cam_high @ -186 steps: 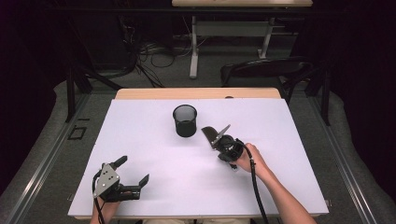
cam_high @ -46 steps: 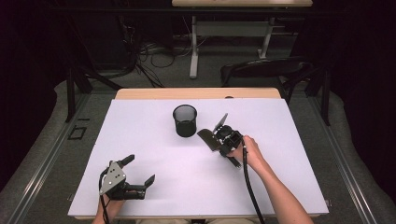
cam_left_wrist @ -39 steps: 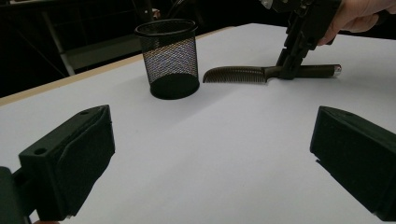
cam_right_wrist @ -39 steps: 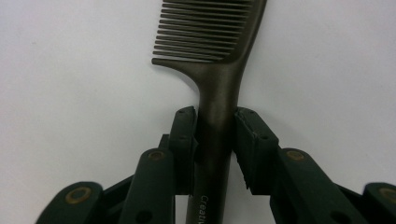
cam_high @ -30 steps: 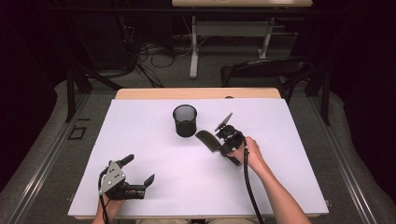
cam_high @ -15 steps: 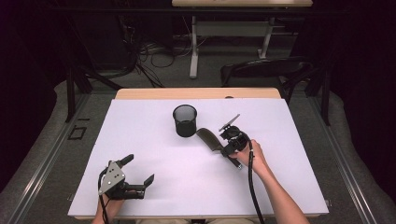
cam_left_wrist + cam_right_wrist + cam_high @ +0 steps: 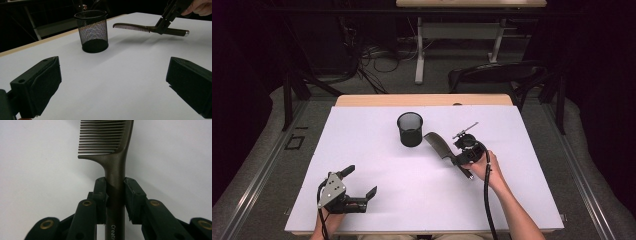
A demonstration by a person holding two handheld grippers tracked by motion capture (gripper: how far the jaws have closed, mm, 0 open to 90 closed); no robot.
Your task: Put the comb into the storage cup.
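One dark plastic comb point(image 7: 439, 146), one black wire-mesh cup point(image 7: 410, 129)
We see the right gripper point(image 7: 115, 187) fingers clamping the comb's handle above the white surface point(image 7: 512, 135); left gripper point(image 7: 357, 189) fingers stand wide, holding nothing

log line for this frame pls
right gripper: shut on comb handle, held off table | mesh cup: upright, empty, beside comb | left gripper: open, idle

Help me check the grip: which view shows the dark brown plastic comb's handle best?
Right gripper view: dark brown plastic comb, handle clamped between the jaws. Left gripper view shows it whole, far off; high view, small.
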